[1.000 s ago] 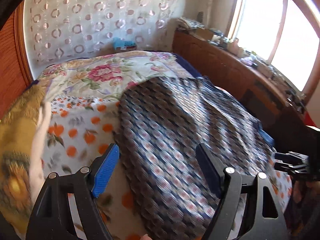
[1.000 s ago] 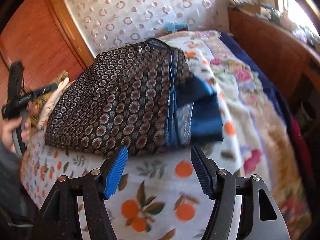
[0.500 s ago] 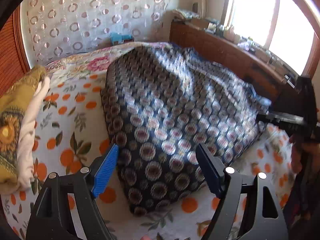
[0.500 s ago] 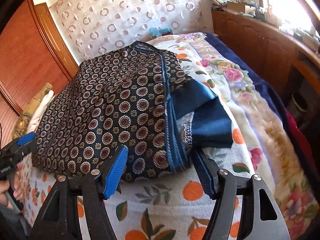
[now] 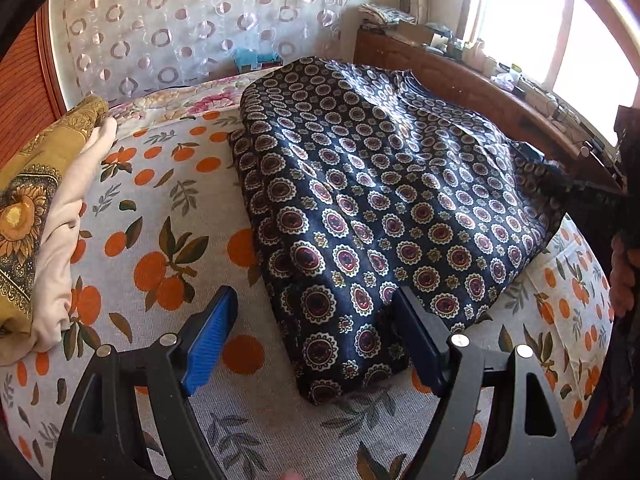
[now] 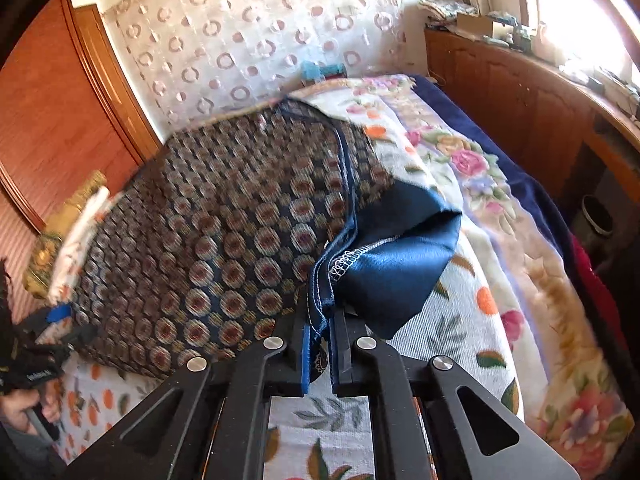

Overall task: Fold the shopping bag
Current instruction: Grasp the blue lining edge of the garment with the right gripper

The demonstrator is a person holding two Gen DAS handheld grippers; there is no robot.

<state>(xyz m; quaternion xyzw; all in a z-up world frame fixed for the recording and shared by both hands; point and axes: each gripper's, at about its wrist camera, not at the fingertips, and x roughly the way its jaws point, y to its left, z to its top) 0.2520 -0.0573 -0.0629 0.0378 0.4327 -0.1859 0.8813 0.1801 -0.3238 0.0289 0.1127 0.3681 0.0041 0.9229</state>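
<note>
The shopping bag [image 5: 384, 208] lies spread flat on the bed [image 5: 168, 240], likely so its edges can be lifted and folded over. The right gripper [image 6: 320, 344] has just been closing, and its fingers [image 6: 306, 356] now pinch the bag's blue-trimmed rim, with the blue lining bunched just ahead of them. The left gripper [image 5: 316, 344] hangs over the opposite corner, fingers [image 5: 210, 344] wide apart and holding nothing; the corner lies between them, apparently ungripped.

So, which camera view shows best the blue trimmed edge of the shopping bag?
The right wrist view: the blue trimmed edge is pinched in the right gripper, stitching visible. The left wrist view shows the shopping bag patterned face, not that edge.
</note>
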